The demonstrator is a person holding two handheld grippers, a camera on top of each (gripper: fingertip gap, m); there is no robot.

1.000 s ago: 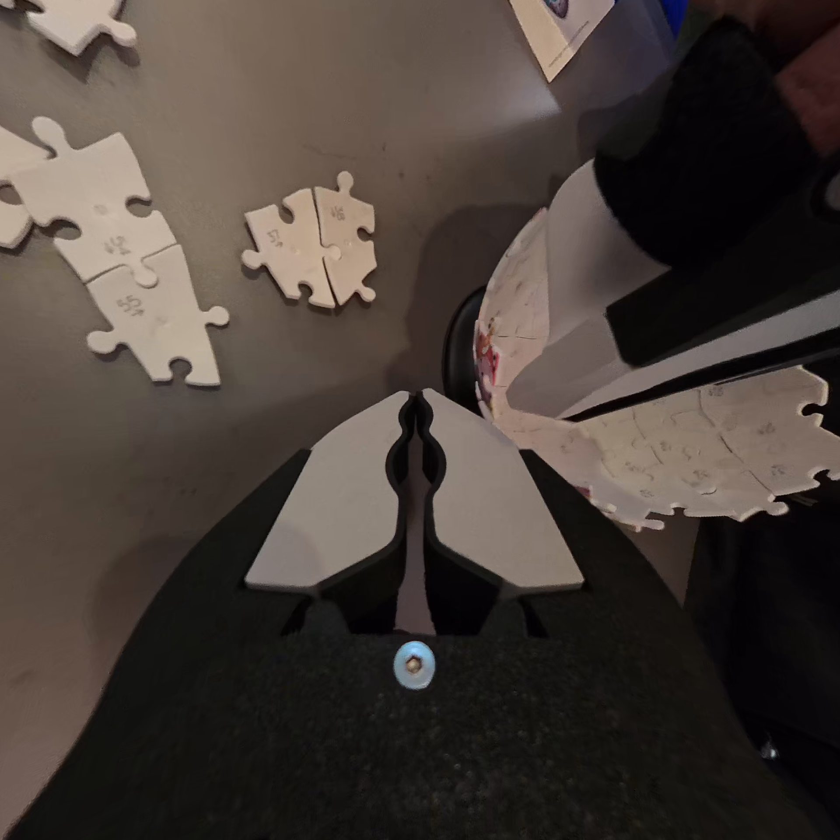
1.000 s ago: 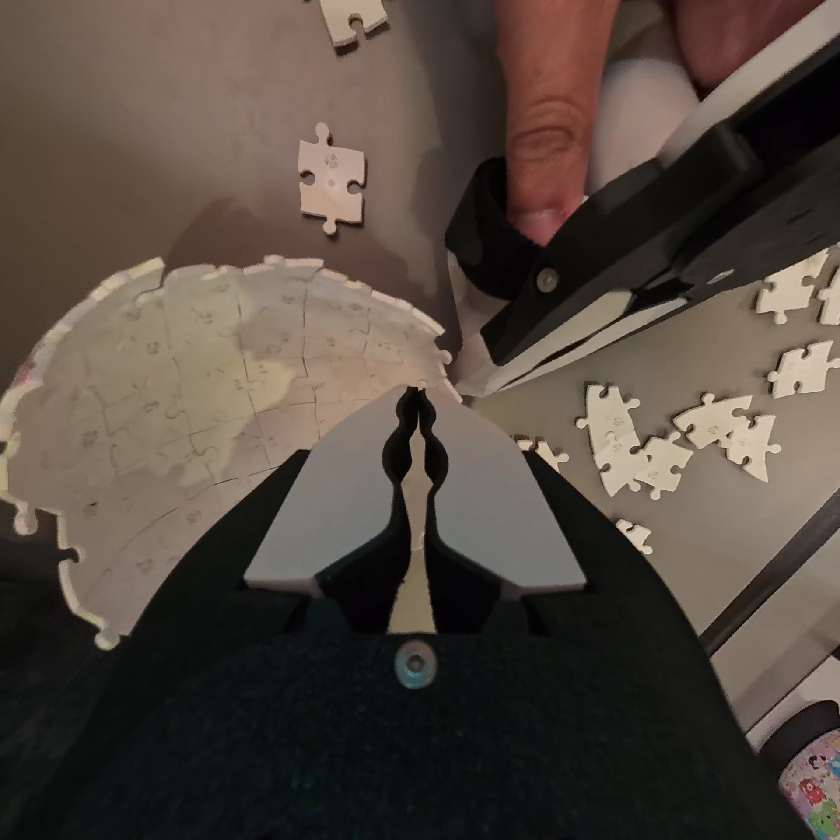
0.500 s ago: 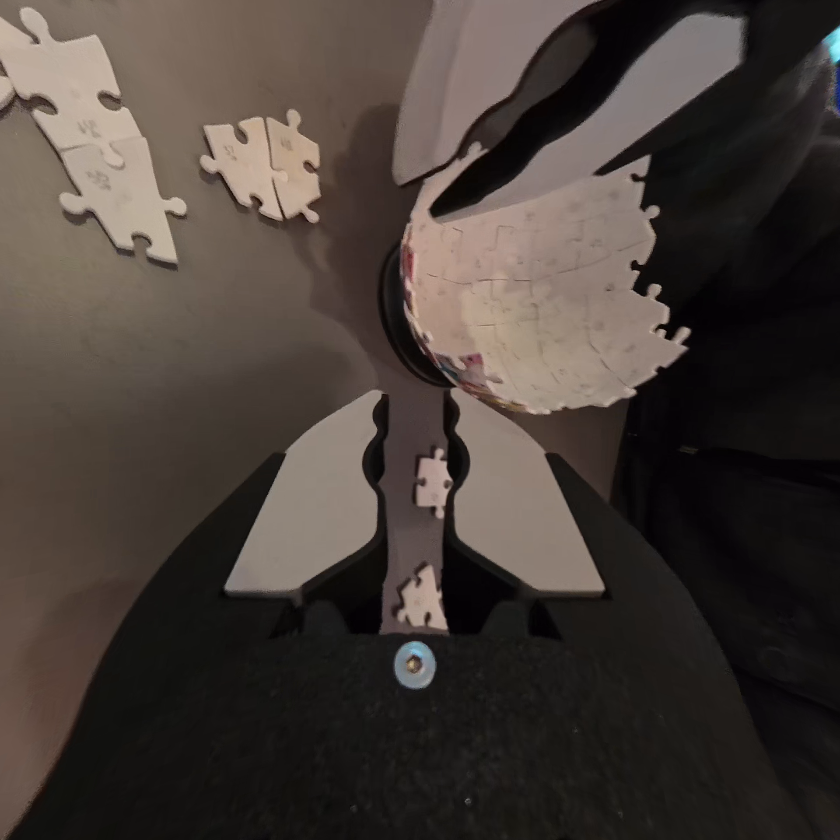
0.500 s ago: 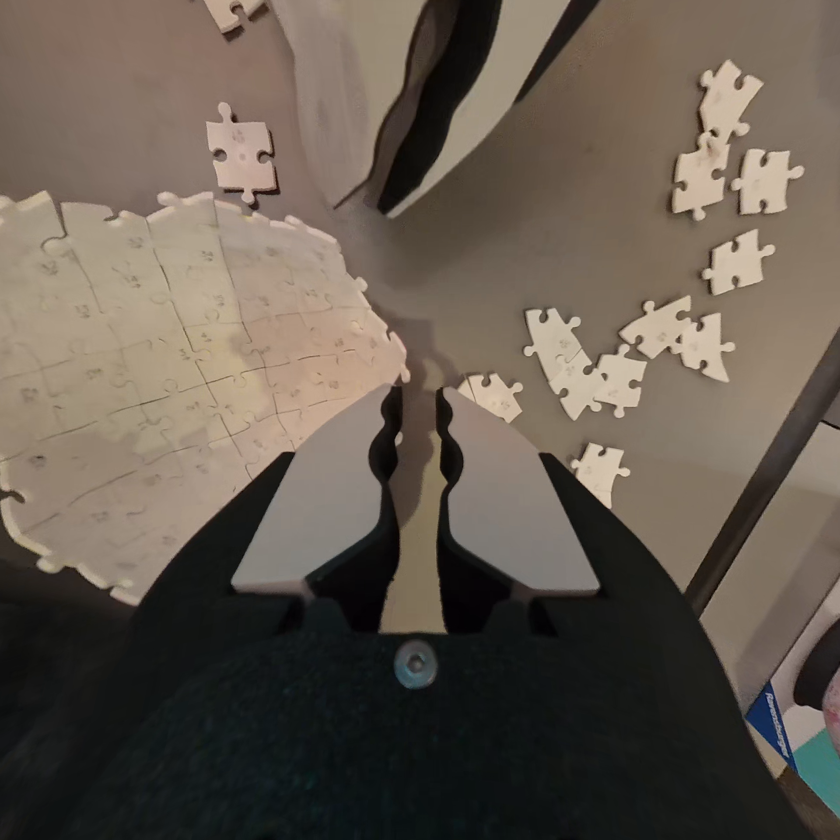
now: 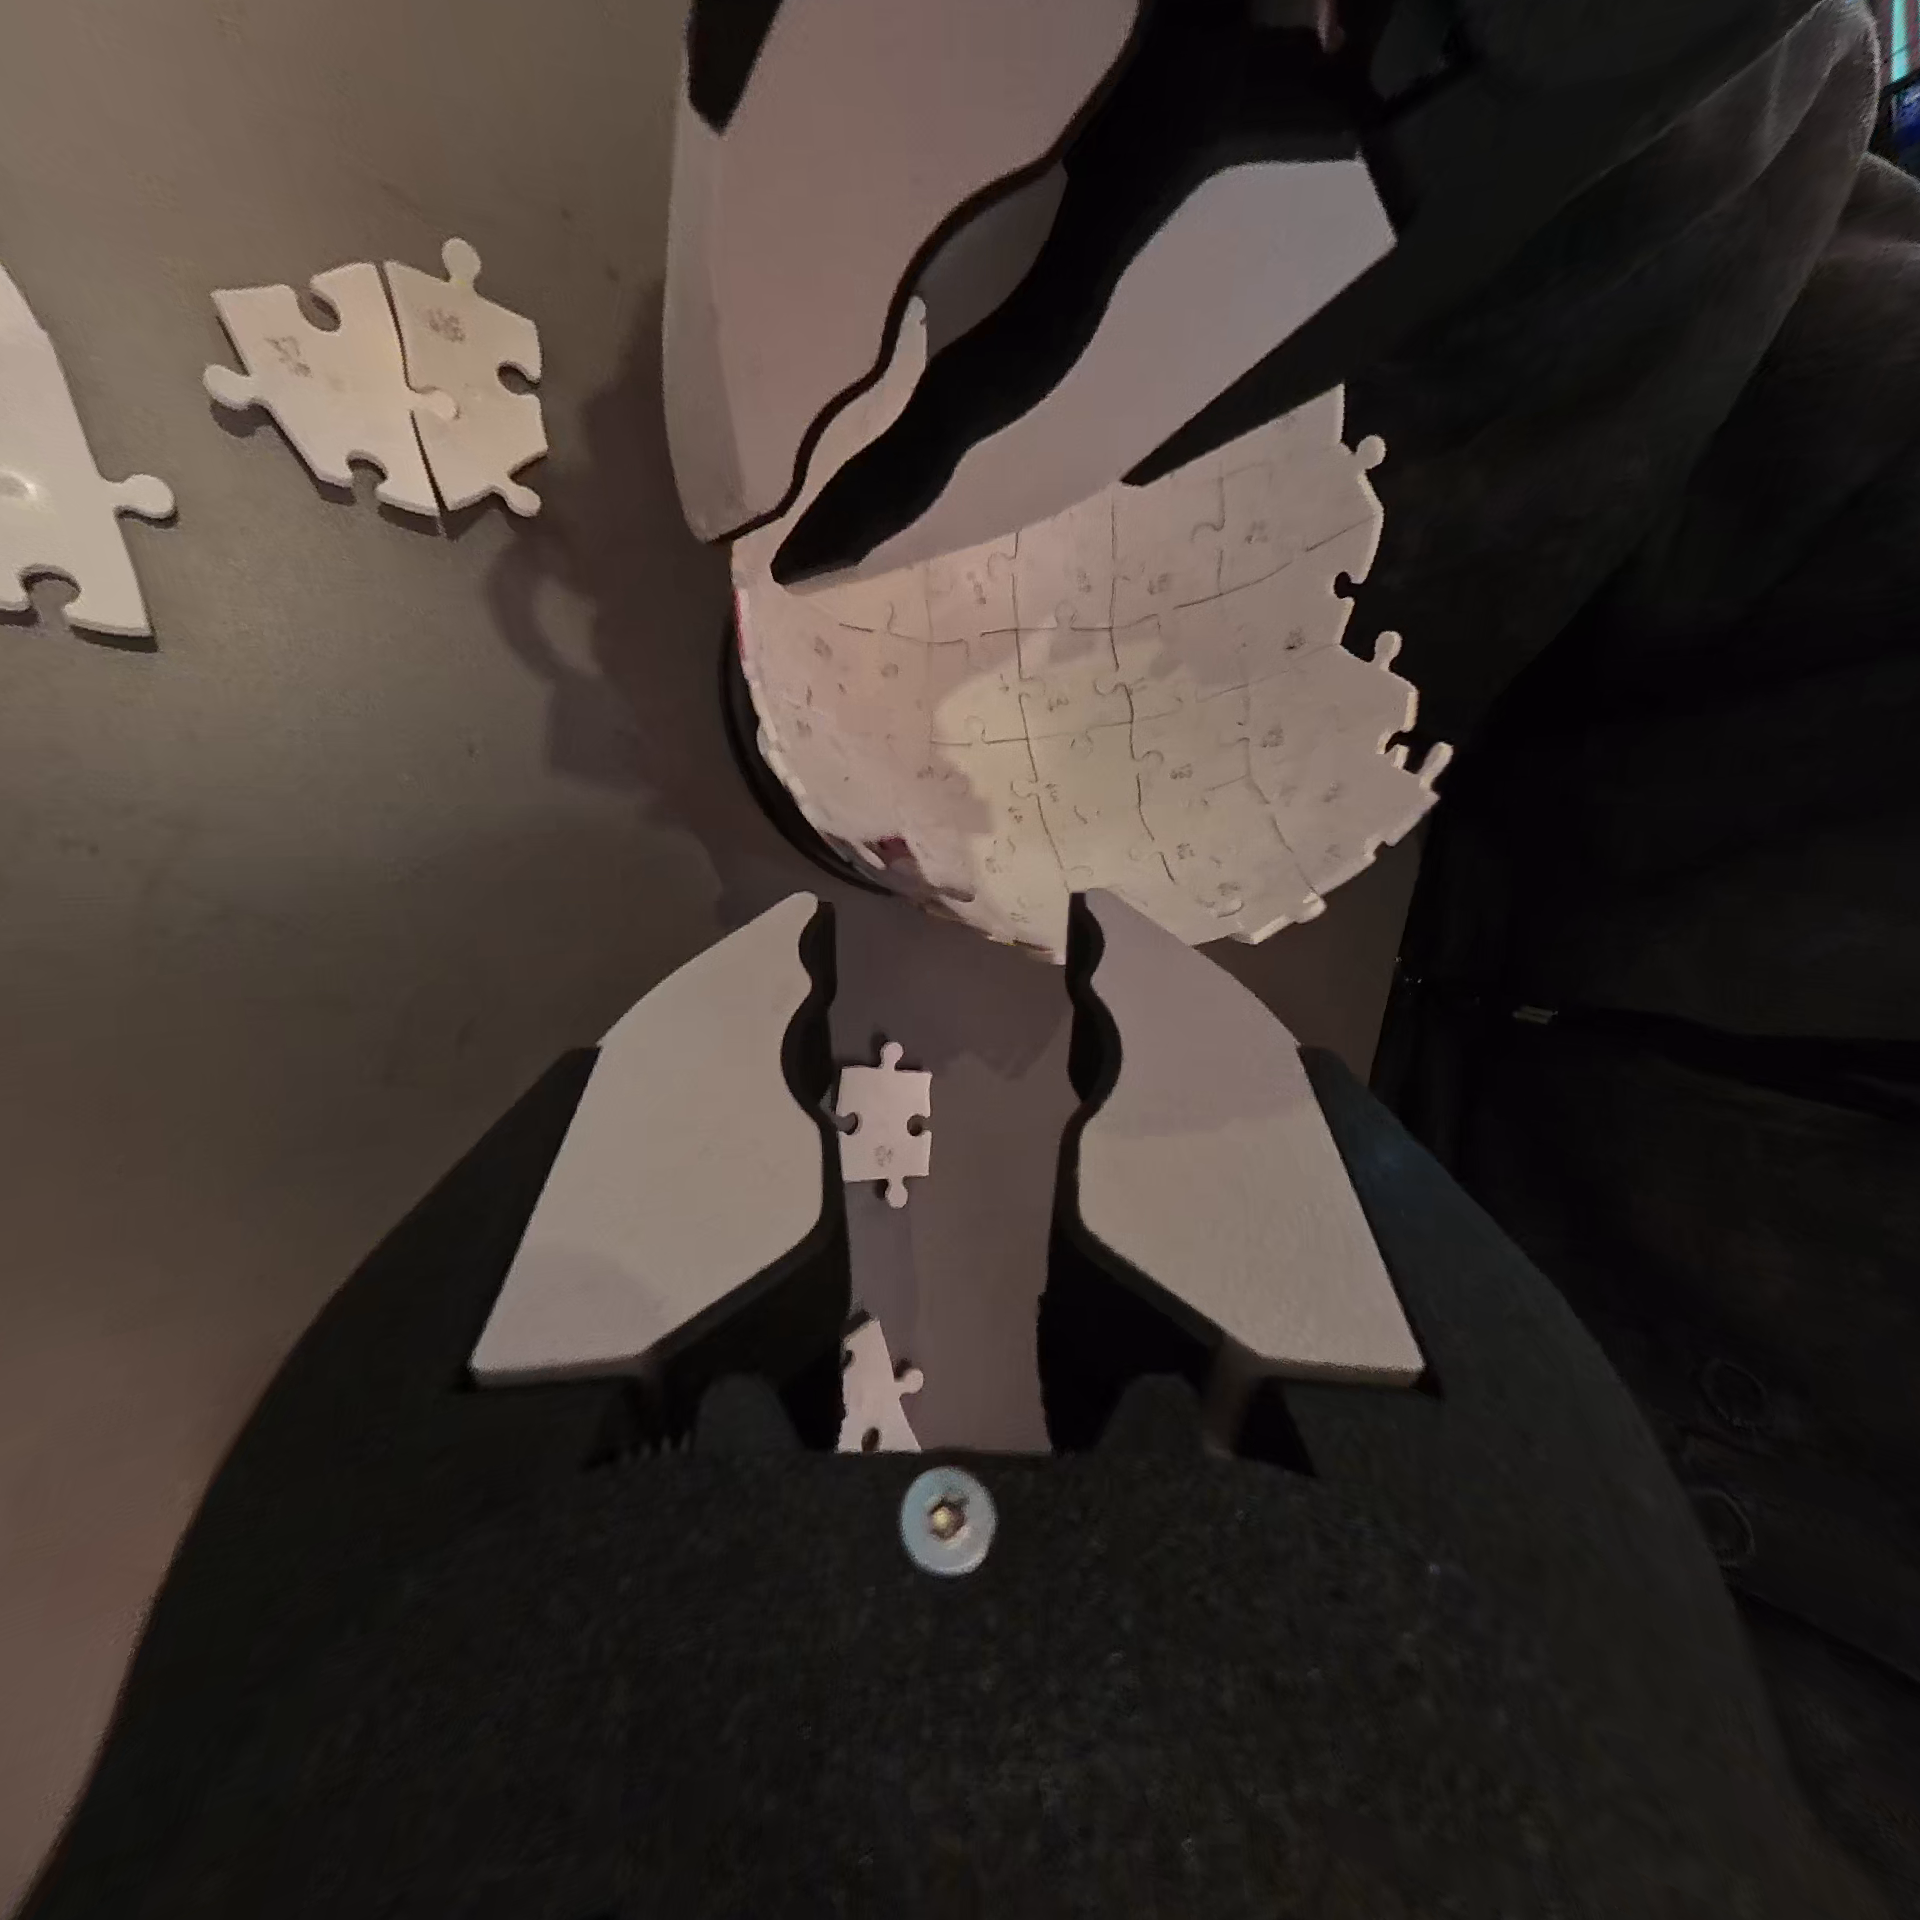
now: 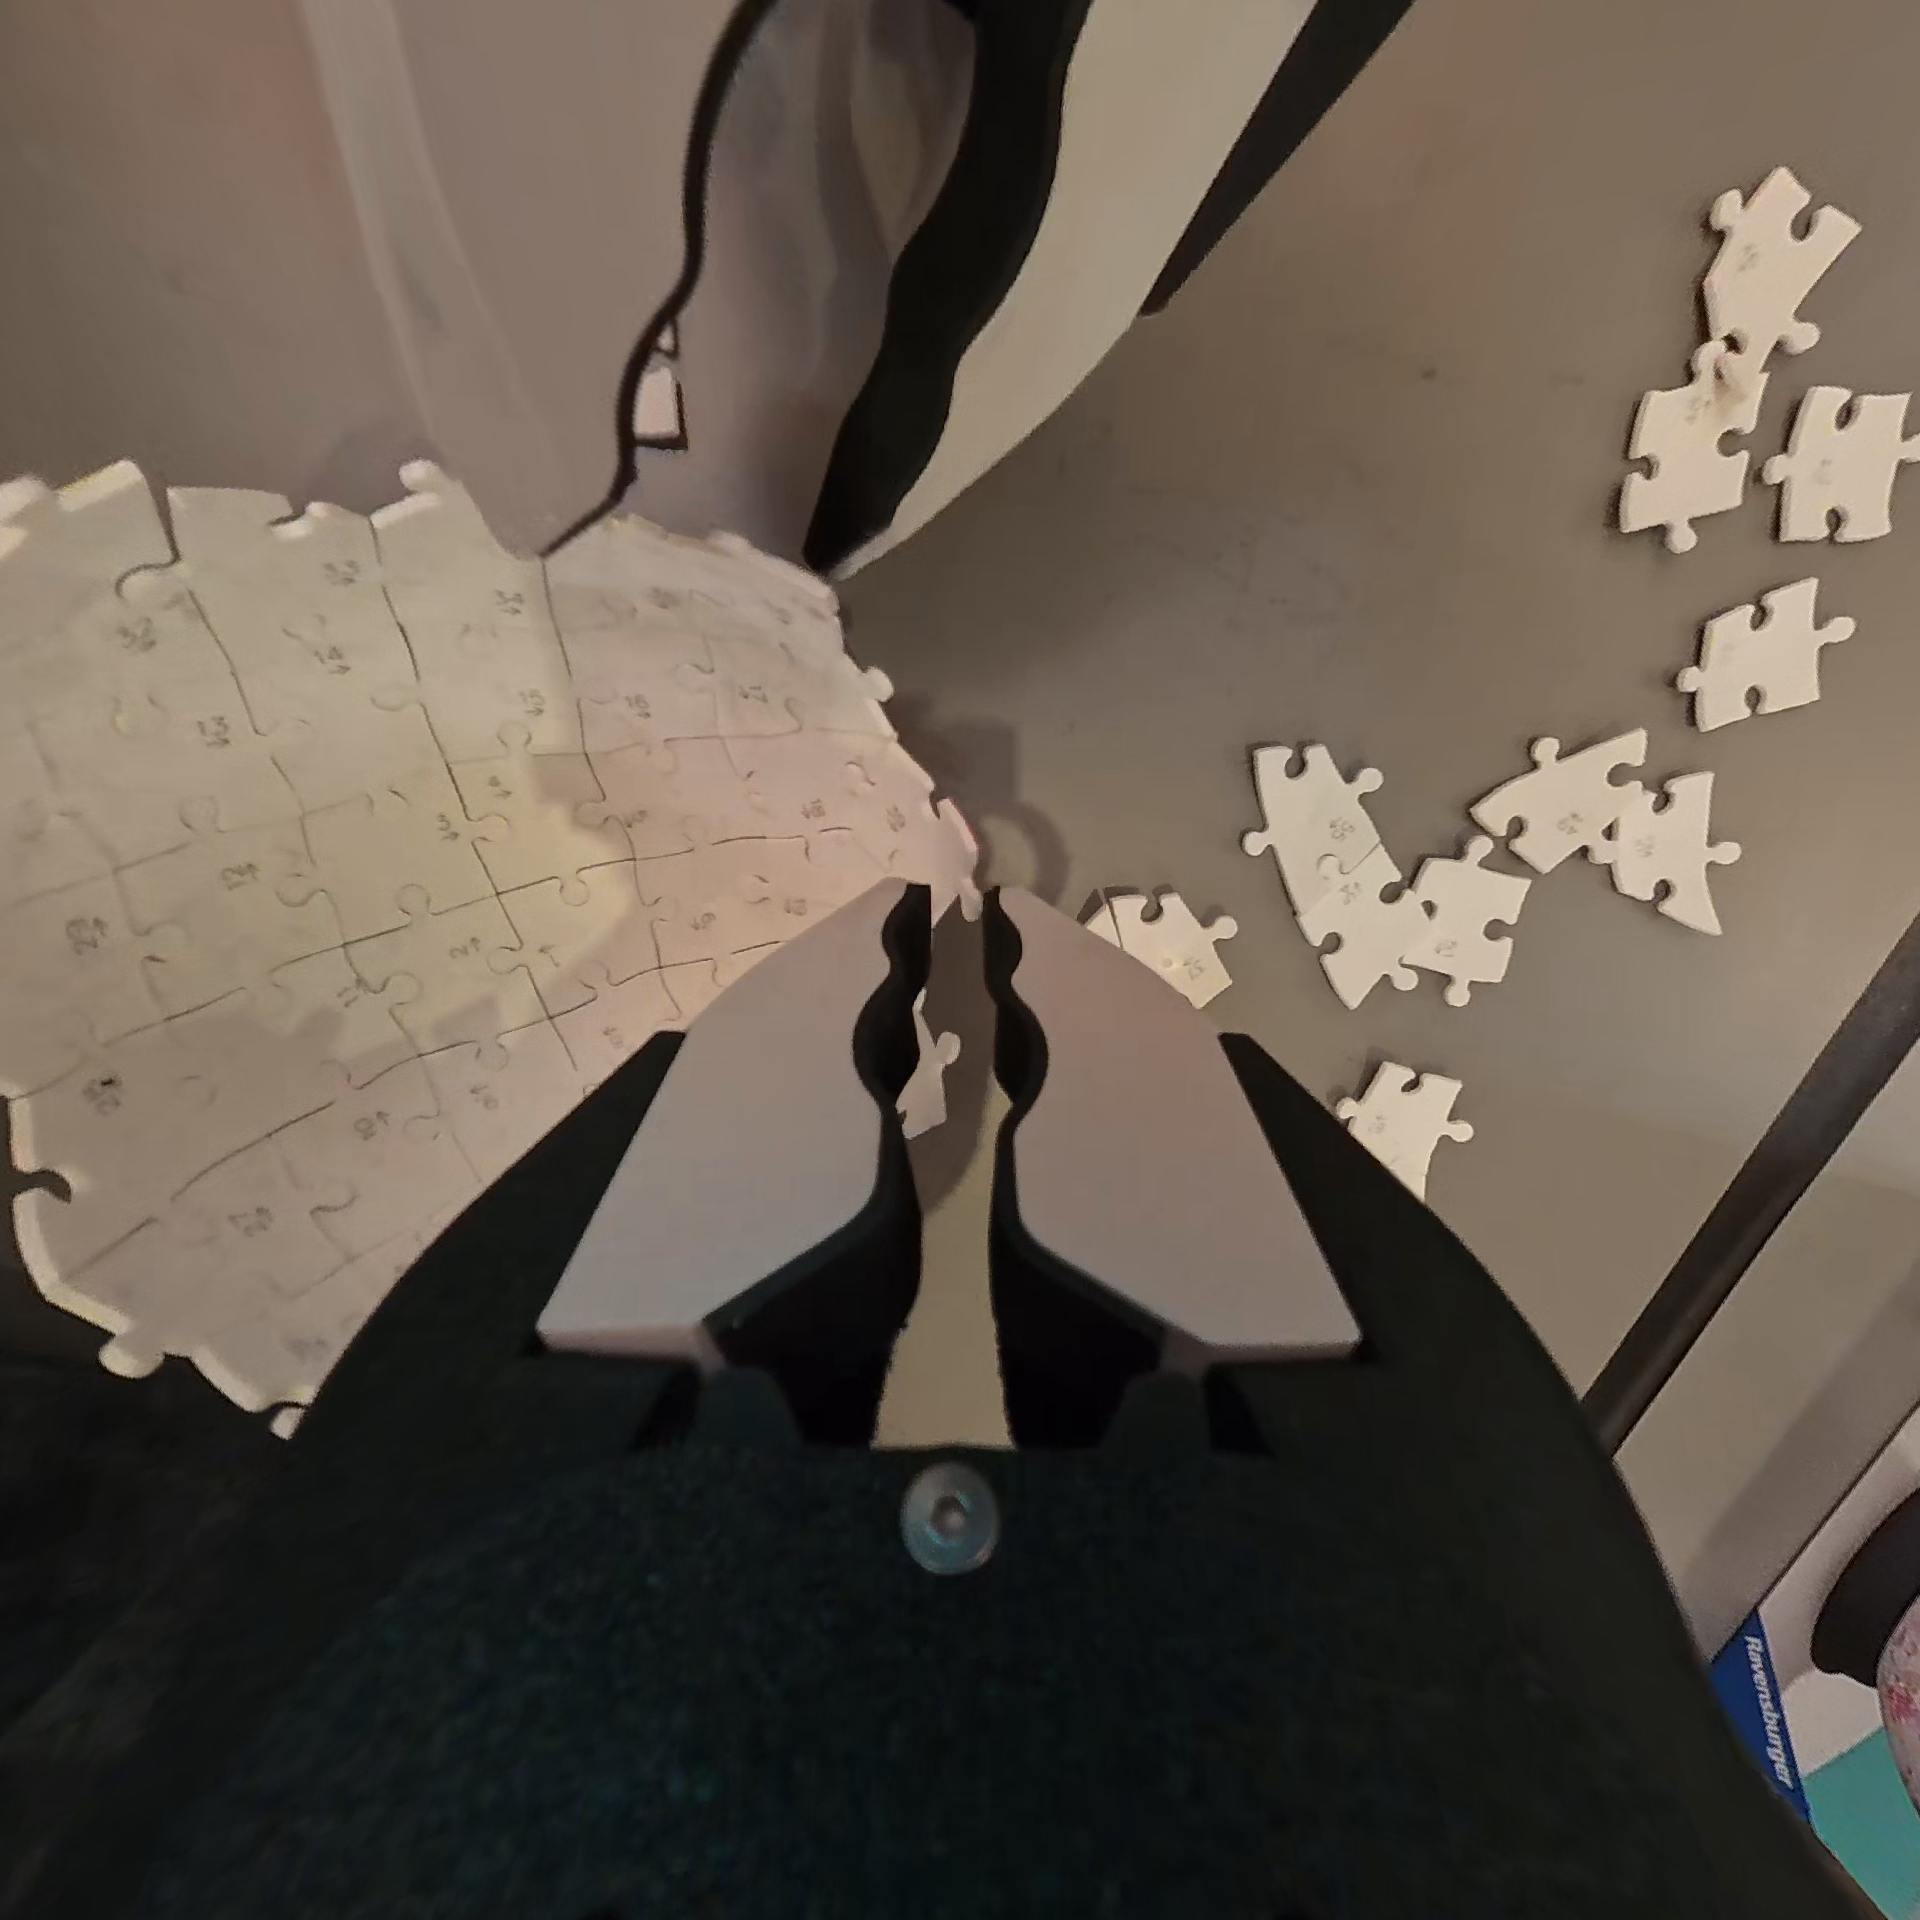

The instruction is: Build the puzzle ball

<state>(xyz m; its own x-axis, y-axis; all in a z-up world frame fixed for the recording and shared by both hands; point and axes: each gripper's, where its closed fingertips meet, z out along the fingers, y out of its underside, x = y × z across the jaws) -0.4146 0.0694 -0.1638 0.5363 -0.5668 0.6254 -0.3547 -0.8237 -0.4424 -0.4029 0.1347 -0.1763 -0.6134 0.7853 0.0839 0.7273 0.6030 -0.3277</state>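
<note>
Left claw (image 5: 945,925) gapes wide w/ nothing in it, over a loose piece (image 5: 885,1124) on the grey counter (image 5: 312,831). Right claw (image 6: 954,902) is parted a little, empty, at the rim of the half-built puzzle ball (image 6: 364,831), which sits on a dark ring stand (image 5: 740,727) by the counter's near edge. More pieces (image 6: 1455,894) lie scattered to its right; blue box (image 6: 1766,1704) off-counter.

Puzzle ball (image 5: 1091,717): half-built shell of stiff, matt, off-white plastic-looking pieces, fine seams, smooth inner face. Loose pieces (image 6: 1756,665): same matt white finish. Table (image 5: 260,935): smooth, dull grey, faint scuffs. Left gripper (image 5: 945,925) and right gripper (image 6: 956,899): fingers (image 5: 686,1174) in flat, matt, pale grey plastic; bodies in black, grainy, rough-textured material; bright metal screw (image 5: 948,1525).
</note>
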